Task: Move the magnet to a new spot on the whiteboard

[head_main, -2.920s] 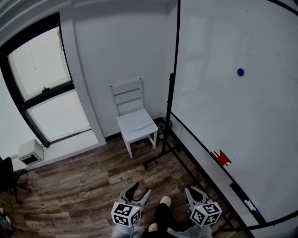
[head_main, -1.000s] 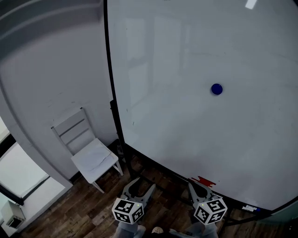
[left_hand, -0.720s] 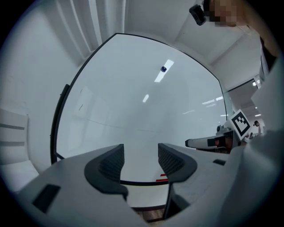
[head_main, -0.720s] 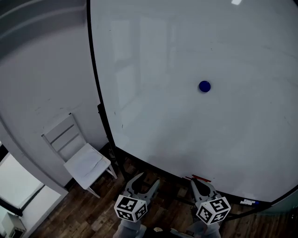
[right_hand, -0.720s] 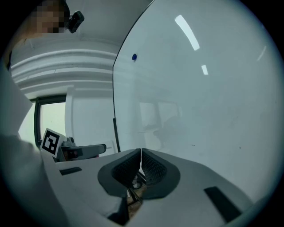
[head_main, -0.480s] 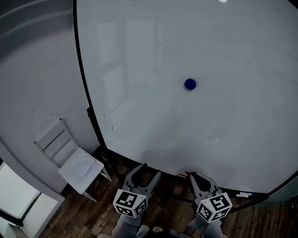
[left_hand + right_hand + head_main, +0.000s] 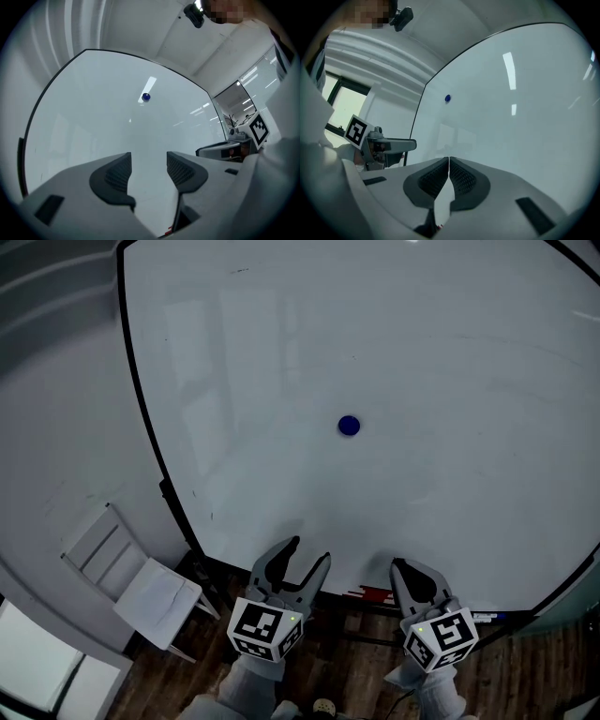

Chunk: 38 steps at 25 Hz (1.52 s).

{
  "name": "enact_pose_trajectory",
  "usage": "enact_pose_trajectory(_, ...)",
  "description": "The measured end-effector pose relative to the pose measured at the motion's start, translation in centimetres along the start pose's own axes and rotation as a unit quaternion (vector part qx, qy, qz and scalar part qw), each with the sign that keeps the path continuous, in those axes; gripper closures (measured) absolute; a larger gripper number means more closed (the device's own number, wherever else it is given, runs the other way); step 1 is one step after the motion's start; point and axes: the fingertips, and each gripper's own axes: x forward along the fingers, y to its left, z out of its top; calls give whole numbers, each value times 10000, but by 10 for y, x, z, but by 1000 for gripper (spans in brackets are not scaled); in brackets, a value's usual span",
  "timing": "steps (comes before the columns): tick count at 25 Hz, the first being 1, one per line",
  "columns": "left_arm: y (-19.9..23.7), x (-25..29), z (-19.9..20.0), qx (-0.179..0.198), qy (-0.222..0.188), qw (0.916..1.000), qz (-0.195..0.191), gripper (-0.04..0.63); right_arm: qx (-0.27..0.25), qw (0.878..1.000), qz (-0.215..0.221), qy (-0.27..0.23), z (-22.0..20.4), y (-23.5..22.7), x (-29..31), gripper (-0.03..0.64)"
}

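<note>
Blue magnet (image 7: 349,426): 1, stuck near the whiteboard (image 7: 450,381) middle. By the whiteboard's lower edge, your left gripper (image 7: 307,551) gapes empty; your right gripper (image 7: 401,566) is pinched closed, empty. Best straddle the magnet squarely before squeezing.

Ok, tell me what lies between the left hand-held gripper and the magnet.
Only bare whiteboard: in the head view, nothing sits between the left hand-held gripper and the magnet above it.
</note>
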Motion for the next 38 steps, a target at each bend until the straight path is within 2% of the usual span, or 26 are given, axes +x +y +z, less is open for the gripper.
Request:
enact_pose_trajectory(12,-8,50,93,569,-800,9952,-12,368,-690,9960,-261,-513,84,-33,0,586)
enact_pose_trajectory(18,-11,69,132,772,-1145,9904,0,388,-616,9957,-294,-618,108,-52,-14,586)
enact_pose_trajectory(24,-8,83,166,1101,-1436,9832,254,388,-708,9941,-480,-659,121,-72,-26,586)
enact_pose_trajectory(29,-4,94,178,1417,-1523,9765,562,388,-736,9930,-593,-701,122,-81,-34,586)
enact_pose_trajectory(33,-3,102,179,1519,-1504,9745,681,390,-674,9928,-713,-693,119,-90,-39,586)
enact_pose_trajectory(36,1,103,179,1595,-1525,9710,921,444,-645,9929,-754,-656,115,-93,-40,587)
enact_pose_trajectory(38,0,103,179,1687,-1518,9683,1043,446,-638,9929,-778,-642,113,-94,-41,586)
